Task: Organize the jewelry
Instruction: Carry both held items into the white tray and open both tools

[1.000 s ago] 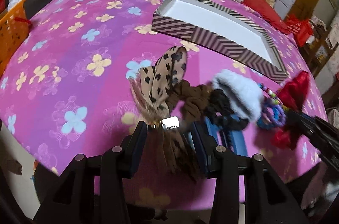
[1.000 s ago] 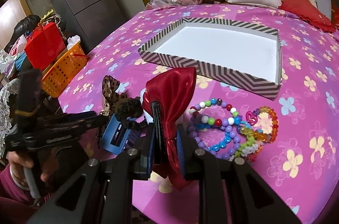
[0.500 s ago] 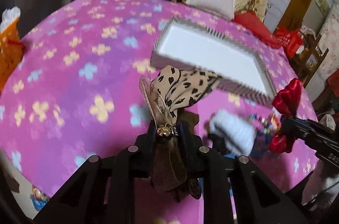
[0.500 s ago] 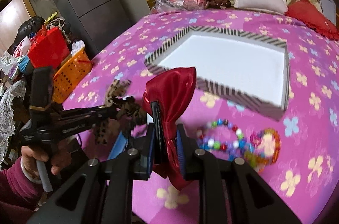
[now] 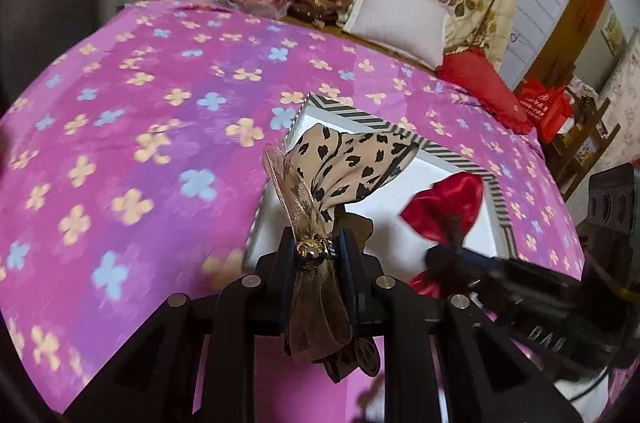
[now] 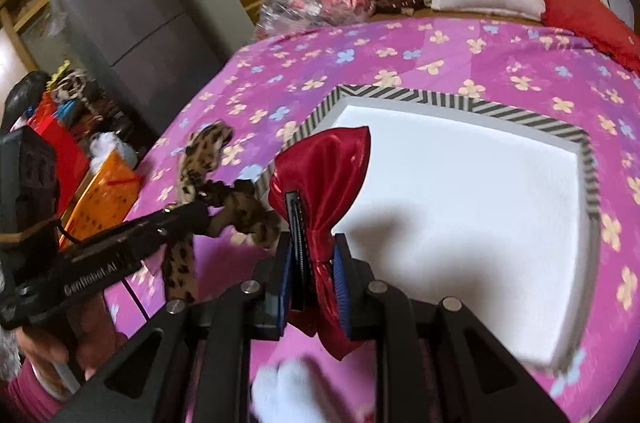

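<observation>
My left gripper [image 5: 316,251] is shut on a leopard-print hair bow [image 5: 344,159] with a gold bead and sheer brown ribbon, held in the air at the near left corner of the striped box [image 5: 456,153]. My right gripper [image 6: 314,259] is shut on a red satin bow clip [image 6: 328,159], lifted over the near left part of the same box [image 6: 460,105], whose white inside holds nothing. In the right wrist view the left gripper [image 6: 196,211] and its leopard bow [image 6: 204,147] hang left of the box. The red bow [image 5: 448,203] shows in the left wrist view too.
The box lies on a pink flowered bedspread [image 5: 140,127]. A white fluffy hair piece [image 6: 288,391] sits below my right gripper. Pillows [image 5: 396,15] and bags line the far edge. An orange basket [image 6: 104,191] and a grey fridge [image 6: 132,27] stand off the left side.
The left gripper closed on the leopard bow and lifted it off the bedspread toward the box. The right gripper carried the red bow from the beads to above the box.
</observation>
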A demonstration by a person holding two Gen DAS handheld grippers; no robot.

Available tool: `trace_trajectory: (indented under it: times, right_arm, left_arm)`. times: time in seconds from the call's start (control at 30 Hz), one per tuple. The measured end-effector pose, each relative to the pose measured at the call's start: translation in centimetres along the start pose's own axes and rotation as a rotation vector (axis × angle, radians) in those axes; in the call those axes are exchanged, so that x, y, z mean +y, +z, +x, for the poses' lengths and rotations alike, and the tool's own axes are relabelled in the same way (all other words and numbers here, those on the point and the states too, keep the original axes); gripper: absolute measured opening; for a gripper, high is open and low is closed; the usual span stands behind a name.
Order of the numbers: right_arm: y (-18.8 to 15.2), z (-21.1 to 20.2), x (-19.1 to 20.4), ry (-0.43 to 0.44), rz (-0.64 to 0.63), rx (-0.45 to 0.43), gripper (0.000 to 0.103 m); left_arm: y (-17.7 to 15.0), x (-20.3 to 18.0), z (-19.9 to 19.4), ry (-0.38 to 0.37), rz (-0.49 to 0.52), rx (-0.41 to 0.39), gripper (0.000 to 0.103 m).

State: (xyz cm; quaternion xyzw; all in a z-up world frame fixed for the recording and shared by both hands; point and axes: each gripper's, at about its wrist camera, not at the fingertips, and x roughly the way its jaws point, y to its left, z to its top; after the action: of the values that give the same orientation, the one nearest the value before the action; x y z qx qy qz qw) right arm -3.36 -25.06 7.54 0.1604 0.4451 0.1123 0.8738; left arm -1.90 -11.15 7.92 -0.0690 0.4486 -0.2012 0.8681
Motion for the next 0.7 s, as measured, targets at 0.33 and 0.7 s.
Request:
trace_trajectory:
  times: [0.33,0.7]
  right_arm:
    - [1.3,7.8,-2.5,0.016,0.109,0.13,0.019]
    - [-1.7,6.8,-0.9,0.06,0.032,0.173,0.02]
  left_arm:
    - [-0.3,0.4,6.4,0.104,0.01,0.145,0.022]
    - [-3.8,0.5,3.3,0.105,0.035,0.137,0.022]
